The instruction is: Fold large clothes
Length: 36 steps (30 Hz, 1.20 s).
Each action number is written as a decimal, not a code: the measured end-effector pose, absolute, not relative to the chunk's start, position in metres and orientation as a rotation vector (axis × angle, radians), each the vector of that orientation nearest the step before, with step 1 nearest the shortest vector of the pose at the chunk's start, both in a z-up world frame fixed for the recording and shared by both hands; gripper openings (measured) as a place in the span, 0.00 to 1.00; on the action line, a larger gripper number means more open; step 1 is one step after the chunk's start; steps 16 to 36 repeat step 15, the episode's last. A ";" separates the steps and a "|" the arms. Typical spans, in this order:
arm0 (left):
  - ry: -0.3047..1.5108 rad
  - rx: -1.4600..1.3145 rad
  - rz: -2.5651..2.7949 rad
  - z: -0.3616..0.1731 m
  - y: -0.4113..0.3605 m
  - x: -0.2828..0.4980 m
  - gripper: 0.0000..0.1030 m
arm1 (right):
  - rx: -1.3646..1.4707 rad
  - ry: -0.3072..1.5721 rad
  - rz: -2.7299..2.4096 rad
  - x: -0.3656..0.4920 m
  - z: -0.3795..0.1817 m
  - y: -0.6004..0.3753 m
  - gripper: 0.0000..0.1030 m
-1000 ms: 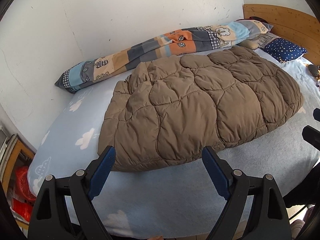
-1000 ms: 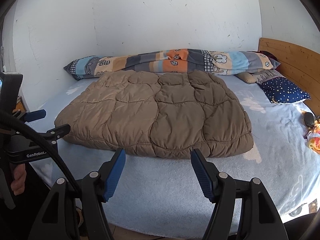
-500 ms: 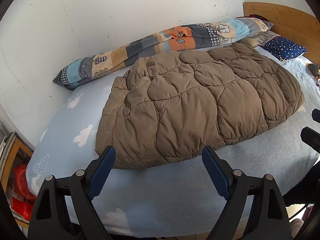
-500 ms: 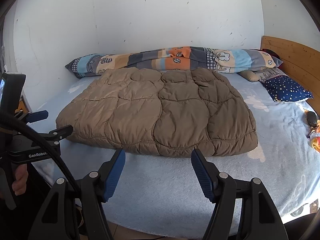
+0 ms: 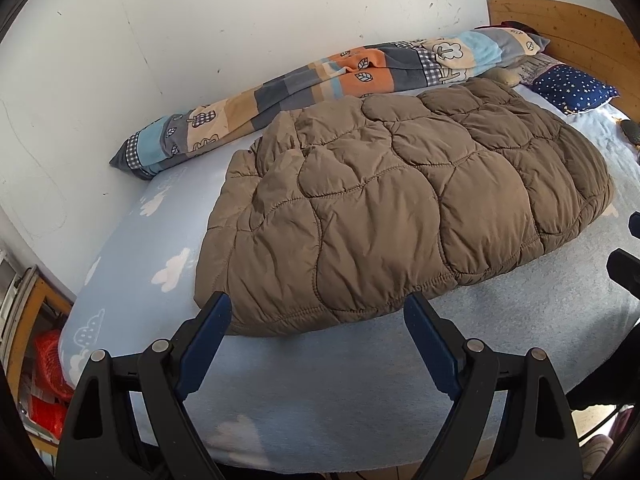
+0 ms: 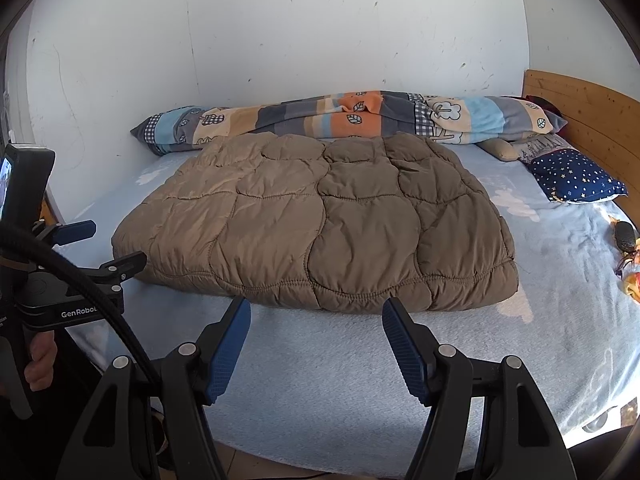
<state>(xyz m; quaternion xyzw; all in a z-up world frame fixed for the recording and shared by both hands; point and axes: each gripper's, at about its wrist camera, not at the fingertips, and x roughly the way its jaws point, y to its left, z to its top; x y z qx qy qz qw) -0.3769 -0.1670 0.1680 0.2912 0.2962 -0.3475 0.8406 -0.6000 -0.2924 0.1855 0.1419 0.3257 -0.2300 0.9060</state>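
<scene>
A large brown quilted padded garment (image 5: 400, 208) lies flat in a rough rectangle across the light blue bed (image 5: 320, 392), and it also fills the middle of the right wrist view (image 6: 320, 228). My left gripper (image 5: 316, 306) hovers open just before the garment's near left edge with nothing between its blue pads. My right gripper (image 6: 316, 308) stands open in front of the near hem, a little short of it and apart from the fabric. In the right wrist view the left gripper (image 6: 106, 246) shows at the left, open, near the garment's left corner.
A rolled patchwork blanket (image 6: 360, 118) lies along the white wall behind the garment. A navy star pillow (image 6: 576, 176) and wooden headboard (image 6: 588, 112) are at the right, with small items (image 6: 626, 240) near the right edge. A red basket (image 5: 50, 360) sits beside the bed's left. A hand (image 6: 38, 360) holds the left gripper's handle.
</scene>
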 end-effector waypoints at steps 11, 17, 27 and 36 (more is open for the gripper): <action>0.633 0.628 -0.689 0.167 -0.168 -0.375 0.85 | 0.299 0.674 -0.477 -0.599 0.184 -0.292 0.71; 0.640 0.612 -0.687 0.169 -0.165 -0.374 0.85 | 0.301 0.671 -0.479 -0.599 0.185 -0.293 0.71; 0.640 0.612 -0.687 0.169 -0.165 -0.374 0.85 | 0.301 0.671 -0.479 -0.599 0.185 -0.293 0.71; 0.640 0.612 -0.687 0.169 -0.165 -0.374 0.85 | 0.301 0.671 -0.479 -0.599 0.185 -0.293 0.71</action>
